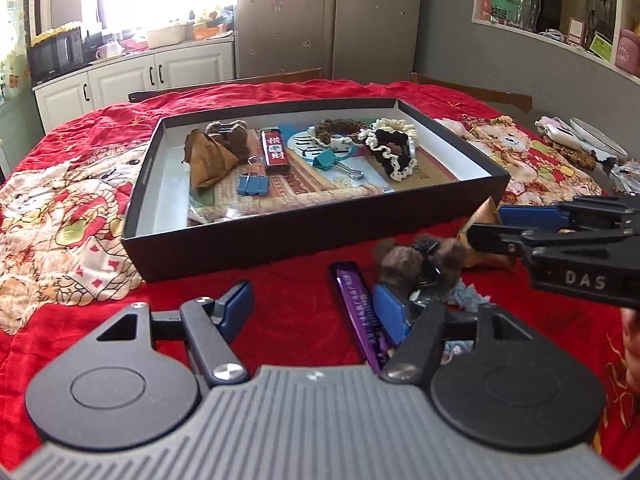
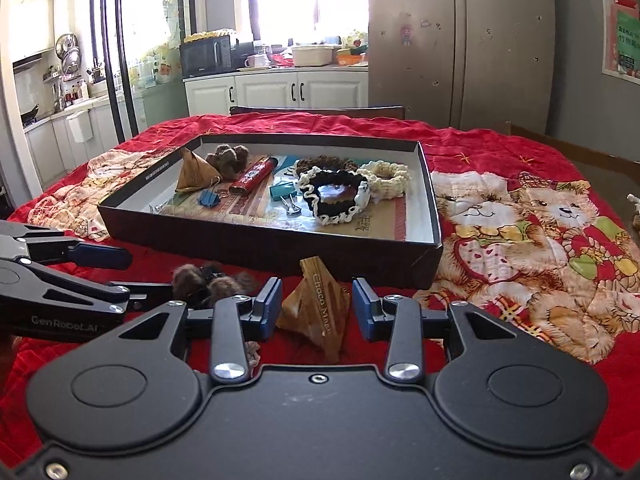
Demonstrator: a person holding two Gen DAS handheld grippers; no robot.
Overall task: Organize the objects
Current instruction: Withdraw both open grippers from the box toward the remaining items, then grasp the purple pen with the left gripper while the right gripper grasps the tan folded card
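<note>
A black shallow box (image 1: 256, 240) (image 2: 264, 246) on the red quilt holds a brown pyramid packet (image 1: 206, 158), a red tube (image 1: 275, 150), blue and teal binder clips, scrunchies (image 2: 340, 196) and a brown fuzzy clip. In front of it lie a purple bar (image 1: 358, 312), a brown fuzzy hair clip (image 1: 420, 264) (image 2: 208, 280) and a brown Choco pyramid packet (image 2: 320, 308). My left gripper (image 1: 316, 308) is open, with the purple bar beside its right finger. My right gripper (image 2: 316, 306) is open, its fingers either side of the Choco packet.
The red teddy-bear quilt (image 2: 520, 240) covers the table. Loose items (image 1: 568, 140) lie at the table's far right edge. Wooden chair backs (image 2: 320, 111) stand behind the table. White cabinets, a microwave and a fridge stand at the back.
</note>
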